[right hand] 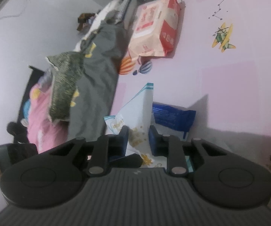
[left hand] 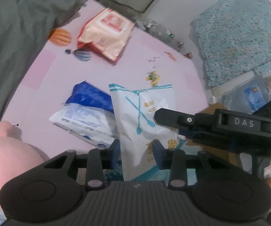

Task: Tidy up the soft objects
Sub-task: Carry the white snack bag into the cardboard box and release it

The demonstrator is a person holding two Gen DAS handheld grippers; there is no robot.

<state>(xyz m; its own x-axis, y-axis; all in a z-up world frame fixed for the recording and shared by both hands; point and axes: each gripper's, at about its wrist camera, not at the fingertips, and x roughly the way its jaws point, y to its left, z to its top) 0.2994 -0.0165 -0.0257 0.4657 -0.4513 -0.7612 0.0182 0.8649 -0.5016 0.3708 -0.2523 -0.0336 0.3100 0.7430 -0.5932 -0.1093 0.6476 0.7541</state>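
A white soft pack with teal cotton-swab print (left hand: 141,120) is held up above the pink mat (left hand: 47,79). My left gripper (left hand: 136,150) is shut on its lower part. My right gripper (right hand: 138,137) is shut on the same pack (right hand: 139,113) from the other side, and its body shows in the left wrist view (left hand: 220,128). A blue and white soft pack (left hand: 86,113) lies on the mat just behind, also in the right wrist view (right hand: 173,114). A red and peach tissue pack (left hand: 105,33) lies further off (right hand: 154,28).
A grey blanket (left hand: 13,37) lies along the mat's left edge. A pink plush (left hand: 5,160) sits at near left. A teal patterned cushion (left hand: 244,30) and a plastic-wrapped bundle (left hand: 248,96) are at the right. Small clutter (left hand: 165,32) lines the mat's far edge.
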